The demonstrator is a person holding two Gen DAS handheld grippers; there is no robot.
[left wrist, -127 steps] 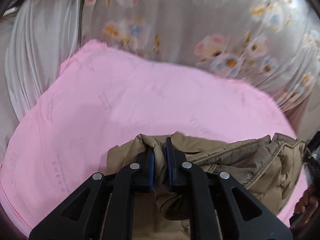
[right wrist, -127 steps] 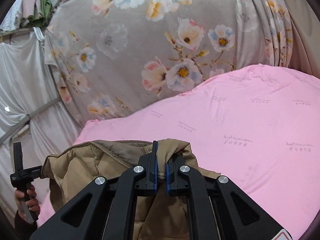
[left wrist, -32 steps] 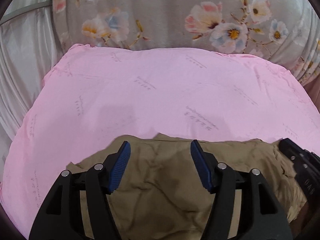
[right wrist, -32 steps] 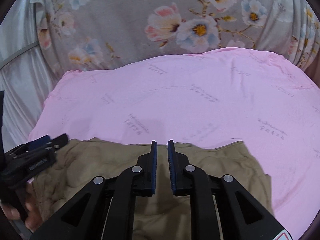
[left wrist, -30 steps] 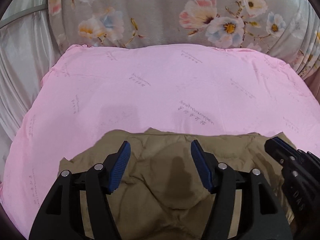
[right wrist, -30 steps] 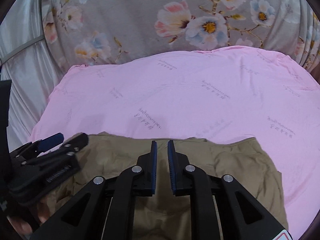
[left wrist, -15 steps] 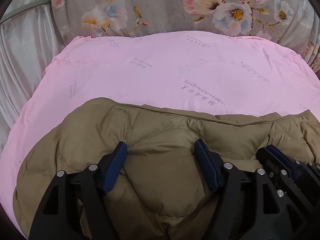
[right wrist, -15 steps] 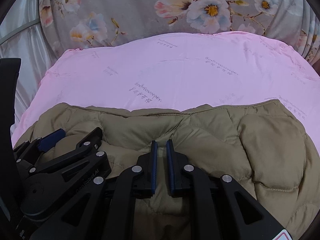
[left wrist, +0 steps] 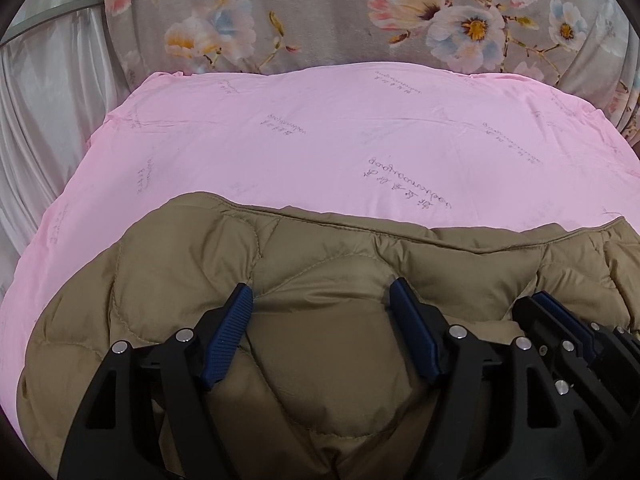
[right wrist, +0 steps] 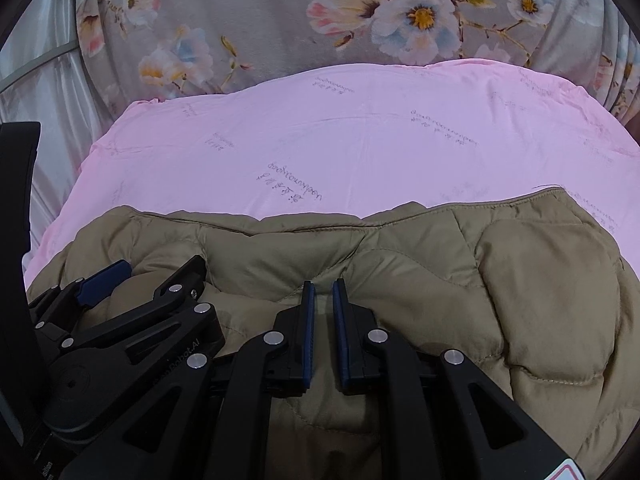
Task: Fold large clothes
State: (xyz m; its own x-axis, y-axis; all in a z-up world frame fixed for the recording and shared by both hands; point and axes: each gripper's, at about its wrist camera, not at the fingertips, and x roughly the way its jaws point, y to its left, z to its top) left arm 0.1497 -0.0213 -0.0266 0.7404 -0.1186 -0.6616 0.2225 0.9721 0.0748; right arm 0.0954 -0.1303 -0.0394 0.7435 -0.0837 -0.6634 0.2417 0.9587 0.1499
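Change: both hand-held grippers are now sitting lower, pressing close over the jacket, which is filling more of each view.
Left hand-held gripper (left wrist: 322, 298): standing wide apart, pads resting on a puffed panel.
Right hand-held gripper (right wrist: 323, 290): nearly closed, no fabric visibly pinched.
Jacket (right wrist: 500, 280): tan, quilted, lying on the pink sheet's near edge.
Pink sheet (left wrist: 340, 136): spreading beyond the jacket.
Floral curtain (right wrist: 280, 12): hanging behind the sheet.

There was one tan quilted jacket (left wrist: 328, 264) and one pink sheet (left wrist: 320, 136). Two grippers showed, the left gripper (left wrist: 322, 300) and the right gripper (right wrist: 322, 292).
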